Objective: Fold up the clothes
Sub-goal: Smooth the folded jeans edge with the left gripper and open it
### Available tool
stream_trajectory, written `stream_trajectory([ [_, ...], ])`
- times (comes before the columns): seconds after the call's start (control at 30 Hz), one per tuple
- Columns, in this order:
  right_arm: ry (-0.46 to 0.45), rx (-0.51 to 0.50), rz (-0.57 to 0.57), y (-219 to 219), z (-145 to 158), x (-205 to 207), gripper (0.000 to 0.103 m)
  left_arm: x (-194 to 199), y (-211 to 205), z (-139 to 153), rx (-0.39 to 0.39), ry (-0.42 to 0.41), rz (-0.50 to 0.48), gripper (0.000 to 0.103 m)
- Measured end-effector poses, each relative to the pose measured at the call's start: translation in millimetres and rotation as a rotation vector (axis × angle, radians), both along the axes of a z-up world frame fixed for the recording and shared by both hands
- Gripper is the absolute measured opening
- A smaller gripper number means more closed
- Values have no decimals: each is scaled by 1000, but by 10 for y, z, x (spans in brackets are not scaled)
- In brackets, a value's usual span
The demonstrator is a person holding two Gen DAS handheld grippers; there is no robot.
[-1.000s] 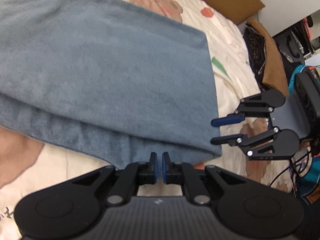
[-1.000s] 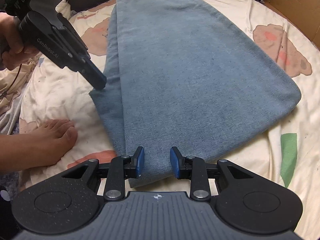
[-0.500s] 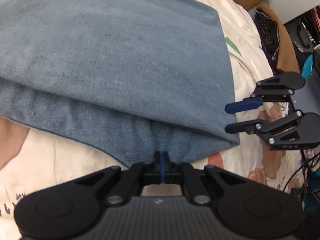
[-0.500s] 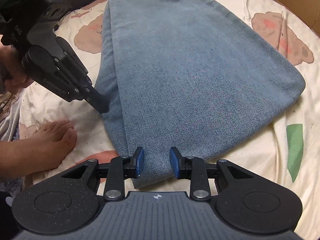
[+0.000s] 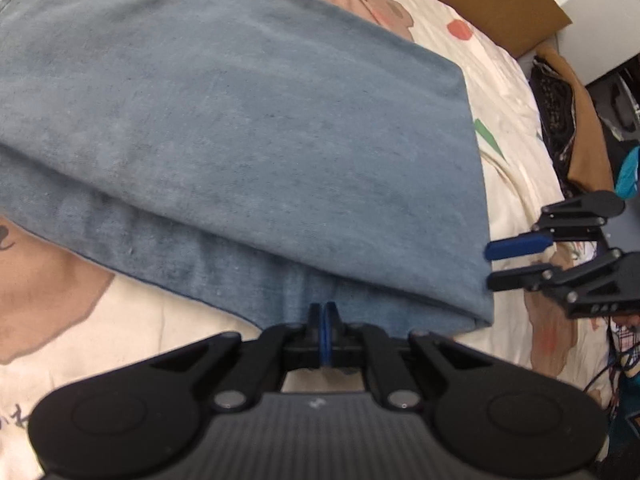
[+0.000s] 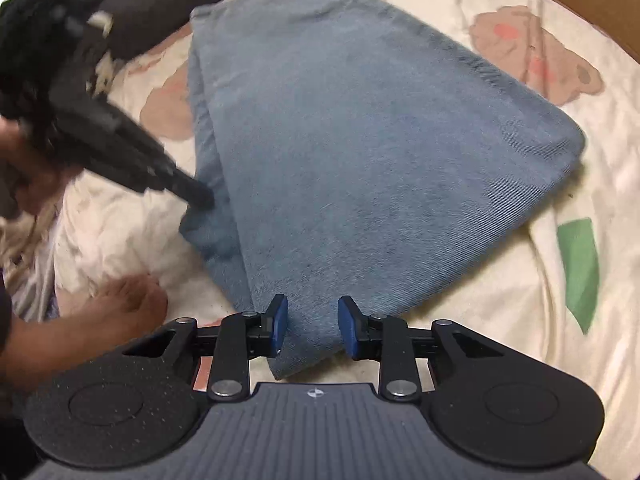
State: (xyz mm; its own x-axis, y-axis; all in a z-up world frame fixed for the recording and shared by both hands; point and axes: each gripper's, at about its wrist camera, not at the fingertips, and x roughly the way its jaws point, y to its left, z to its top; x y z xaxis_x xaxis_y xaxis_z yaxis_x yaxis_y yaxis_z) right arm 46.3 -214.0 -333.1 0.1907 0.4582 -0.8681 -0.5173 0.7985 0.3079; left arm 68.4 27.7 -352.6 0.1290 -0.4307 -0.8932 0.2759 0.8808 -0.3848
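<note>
the left gripper (image 5: 325, 312) seems closed on the blue cloth (image 5: 248, 152) edge, the right gripper (image 6: 312, 322) jaws open around its corner on the bed (image 6: 560, 320).

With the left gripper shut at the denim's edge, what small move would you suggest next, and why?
Probably close the right gripper: its jaws stand open around the denim's near corner, while the left gripper is already shut on the edge. Both need a hold before lifting for the next fold.

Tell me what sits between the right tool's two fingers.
In the right wrist view, a corner of the folded blue denim garment lies between the open right tool's fingers, over the printed bedsheet.
</note>
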Motion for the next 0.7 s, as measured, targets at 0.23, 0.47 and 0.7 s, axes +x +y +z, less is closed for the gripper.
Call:
stream_trajectory([
  [0.23,17,59,-158,-305,43,83,33,18,0,58,-10,11,19,3],
  [0.47,34,104,-319,-478,-31,151,41,46,193,279,5,-43,63,58],
  [0.7,82,165,-456,-603,-164,245,41,204,426,358,46,-74,184,85],
])
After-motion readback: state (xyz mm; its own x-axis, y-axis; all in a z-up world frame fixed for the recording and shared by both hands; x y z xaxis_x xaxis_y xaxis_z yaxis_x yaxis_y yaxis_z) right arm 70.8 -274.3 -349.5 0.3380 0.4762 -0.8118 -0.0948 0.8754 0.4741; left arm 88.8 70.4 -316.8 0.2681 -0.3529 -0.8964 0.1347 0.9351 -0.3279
